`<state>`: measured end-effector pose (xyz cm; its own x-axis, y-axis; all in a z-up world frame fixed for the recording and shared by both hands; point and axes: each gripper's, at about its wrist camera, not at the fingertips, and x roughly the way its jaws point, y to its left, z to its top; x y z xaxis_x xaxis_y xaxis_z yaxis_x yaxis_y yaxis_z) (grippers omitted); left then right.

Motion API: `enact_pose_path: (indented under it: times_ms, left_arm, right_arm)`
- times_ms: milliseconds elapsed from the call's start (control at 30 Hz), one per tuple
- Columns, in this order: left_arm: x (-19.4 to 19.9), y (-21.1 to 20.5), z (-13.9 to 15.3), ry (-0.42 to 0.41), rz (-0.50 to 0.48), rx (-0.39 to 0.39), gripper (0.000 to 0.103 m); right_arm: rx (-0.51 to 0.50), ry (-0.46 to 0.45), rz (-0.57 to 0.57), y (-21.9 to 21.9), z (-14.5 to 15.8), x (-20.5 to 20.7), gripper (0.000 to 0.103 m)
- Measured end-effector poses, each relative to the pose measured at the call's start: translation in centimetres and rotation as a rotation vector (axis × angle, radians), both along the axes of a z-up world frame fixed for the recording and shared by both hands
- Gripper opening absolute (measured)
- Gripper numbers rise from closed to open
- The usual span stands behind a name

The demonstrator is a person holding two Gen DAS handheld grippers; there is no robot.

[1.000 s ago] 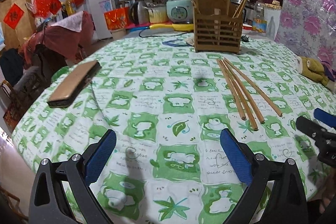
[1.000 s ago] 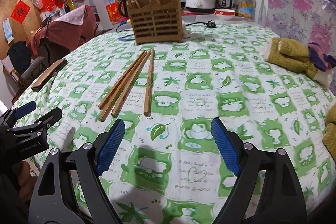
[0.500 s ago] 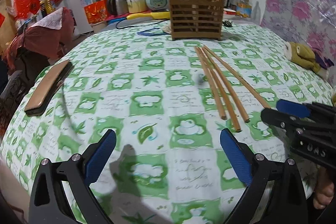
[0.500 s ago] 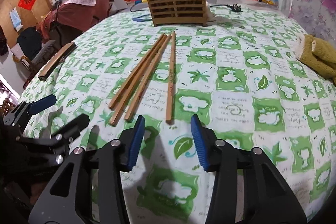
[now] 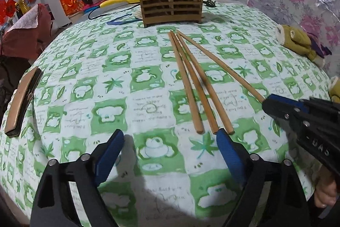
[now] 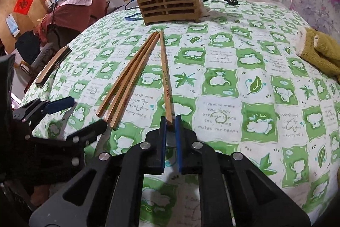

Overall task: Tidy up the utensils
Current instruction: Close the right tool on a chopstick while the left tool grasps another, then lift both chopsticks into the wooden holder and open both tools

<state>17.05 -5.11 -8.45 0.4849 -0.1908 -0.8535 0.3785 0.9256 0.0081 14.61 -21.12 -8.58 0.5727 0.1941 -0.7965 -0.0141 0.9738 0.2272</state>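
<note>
At the 6 o'clock edge of the right wrist view, the right gripper (image 6: 170, 120) is seen held low over the tablecloth (image 6: 265, 69), its blue pads drawn narrow around the near end of a single chopstick (image 6: 164, 76), which is pinched between them and runs away toward 12 o'clock. At 9 o'clock of that gripper, three more chopsticks (image 6: 129, 76) are laid close together on the cloth, fanned slightly at their near ends. Farther toward 9 o'clock, the left gripper (image 6: 63, 114) is seen from the side with its fingers spread wide and nothing between them; in the left wrist view the left gripper (image 5: 170, 139) is shown just short of the near ends of the three chopsticks (image 5: 191, 86), one pad (image 5: 230, 154) lying right by the middle stick's tip, though contact cannot be made out. The right gripper (image 5: 274, 105) is seen there at 3 o'clock, closed on the end of the fourth stick (image 5: 221, 66). A phone (image 5: 21, 101) is laid near the table's 9 o'clock edge. At 12 o'clock, a slatted wooden utensil holder (image 6: 167, 1) is stood upright, and several chopsticks are leaned inside it; their tops are cut off by the frame and their number cannot be told. A yellow-green plush toy (image 6: 320, 52) is partly cropped at 3 o'clock.
</note>
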Motion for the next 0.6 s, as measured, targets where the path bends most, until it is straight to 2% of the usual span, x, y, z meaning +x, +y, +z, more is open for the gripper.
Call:
enact_pose_path:
  times_ms: [300,467,533,600]
  left_arm:
    - [0.9,1.3,0.1,-0.009,0.049,0.009,0.086]
    - [1.2,0.1,0.1,-0.026,0.035,0.06,0.086]
    - [1.1,-0.4,0.2,-0.032,0.013,0.066,0.079]
    - [1.0,-0.8,0.3,-0.034,-0.014,0.052,0.062]
  right_arm:
    - [0.016,0.006,-0.002,-0.3,-0.1,0.0,0.013]
    - [-0.005,0.006,-0.009,0.0,-0.1,0.1,0.018]
    - [-0.018,0.004,-0.011,0.2,0.0,0.3,0.021]
    - [-0.03,0.004,-0.009,0.4,0.0,0.6,0.021]
